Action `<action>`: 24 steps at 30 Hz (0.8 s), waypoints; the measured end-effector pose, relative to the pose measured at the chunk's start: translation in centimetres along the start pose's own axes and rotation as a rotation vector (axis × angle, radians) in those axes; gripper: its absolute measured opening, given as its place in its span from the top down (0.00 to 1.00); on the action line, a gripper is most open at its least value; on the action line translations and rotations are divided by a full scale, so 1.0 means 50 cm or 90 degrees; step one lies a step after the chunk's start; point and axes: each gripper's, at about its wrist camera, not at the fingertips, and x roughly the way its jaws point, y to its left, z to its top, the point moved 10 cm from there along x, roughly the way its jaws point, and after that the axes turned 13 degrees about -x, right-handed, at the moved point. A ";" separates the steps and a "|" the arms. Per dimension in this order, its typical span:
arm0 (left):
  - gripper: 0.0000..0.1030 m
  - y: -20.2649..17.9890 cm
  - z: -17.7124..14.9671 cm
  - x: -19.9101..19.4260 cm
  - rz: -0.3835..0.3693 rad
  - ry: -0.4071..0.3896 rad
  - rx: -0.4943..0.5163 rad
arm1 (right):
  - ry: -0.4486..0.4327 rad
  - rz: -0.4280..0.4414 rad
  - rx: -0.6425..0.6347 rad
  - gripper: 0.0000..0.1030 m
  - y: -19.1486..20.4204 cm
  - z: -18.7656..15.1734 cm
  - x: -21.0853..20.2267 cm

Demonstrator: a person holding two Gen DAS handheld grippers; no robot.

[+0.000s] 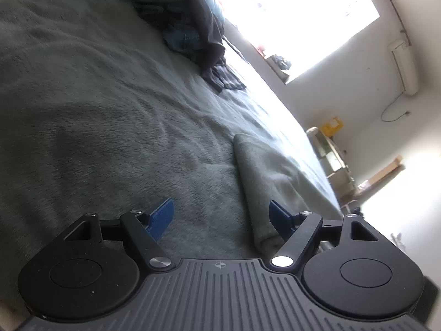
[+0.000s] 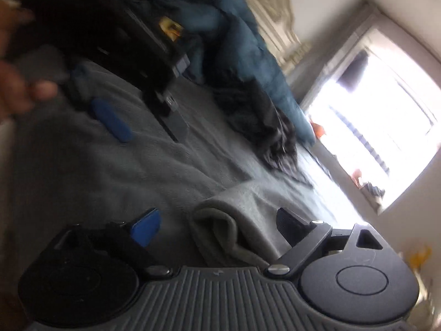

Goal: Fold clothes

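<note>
Hovering over the bed, I had both grippers empty. My left gripper [image 1: 222, 218] stood wide apart, nothing between the blue pads, one pad just beside the near end of a folded grey piece [image 1: 264, 176] lying on the grey blanket [image 1: 96, 104]. My right gripper [image 2: 217, 226] was wide too, with the folded grey piece [image 2: 228, 220] lying in the gap below it; the pads did not press on it as far as I could see. Right view was blurred, so contact was hard to call.

Whether that grey piece was a garment or just a turned-back fold of the blanket, I could not tell. Same colour, same nap.

Unfolded clothes sat well apart, far side of the bed: a dark pile [image 1: 212, 41] near the window [image 1: 297, 13], with a blue garment [image 2: 237, 44] behind it. In the right view I also saw my other gripper [image 2: 115, 38], black body, one blue pad, and a hand [image 2: 16, 88] at the left edge.

My guess at the step: one piece done, go fetch the next from the dark pile. To do it well I judged I should:
- keep jaws wide on approach, lift clear of the folded piece so it stays folded
- pick one garment only, by an edge or corner, not a bunch from the middle
- drag it onto bare blanket before spreading
- slow the right hand, the blur made aiming poor
</note>
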 end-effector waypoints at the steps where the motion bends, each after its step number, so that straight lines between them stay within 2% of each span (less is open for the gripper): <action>1: 0.25 -0.004 0.003 0.013 -0.008 0.012 -0.003 | 0.018 -0.008 0.010 0.09 -0.003 -0.007 0.019; 3: 0.25 -0.017 0.011 0.045 -0.025 0.040 -0.007 | 0.047 -0.025 0.031 0.15 -0.015 -0.022 0.046; 5: 0.25 -0.036 0.022 0.085 -0.043 0.066 -0.006 | 0.062 -0.035 0.059 0.27 -0.032 -0.034 0.048; 6: 0.24 -0.048 0.030 0.109 -0.053 0.079 -0.005 | 0.066 -0.038 0.066 0.37 -0.037 -0.039 0.046; 8: 0.24 -0.069 0.046 0.164 -0.064 0.106 -0.010 | 0.073 -0.047 0.069 0.43 -0.045 -0.050 0.040; 9: 0.24 -0.077 0.054 0.193 -0.065 0.120 -0.015 | 0.076 -0.056 0.061 0.50 -0.046 -0.053 0.037; 11: 0.25 -0.085 0.069 0.251 -0.050 0.144 -0.025 | 0.082 -0.074 0.052 0.54 -0.051 -0.053 0.034; 15: 0.31 -0.095 0.090 0.336 -0.020 0.163 -0.021 | 0.084 -0.088 0.052 0.55 -0.047 -0.054 0.037; 17: 0.39 -0.099 0.098 0.366 -0.019 0.171 -0.030 | 0.081 -0.095 0.042 0.55 -0.032 -0.056 0.035; 19: 0.61 -0.096 0.096 0.391 -0.017 0.187 -0.051 | 0.079 -0.099 0.031 0.55 -0.027 -0.060 0.041; 20: 0.67 -0.094 0.093 0.400 -0.017 0.193 -0.060 | 0.079 -0.098 0.028 0.56 -0.025 -0.062 0.042; 21: 0.75 -0.093 0.091 0.401 -0.022 0.193 -0.067 | 0.079 -0.097 0.027 0.64 -0.023 -0.064 0.043; 24: 0.87 -0.089 0.088 0.404 -0.040 0.194 -0.089 | 0.080 -0.100 0.032 0.74 -0.030 -0.064 0.036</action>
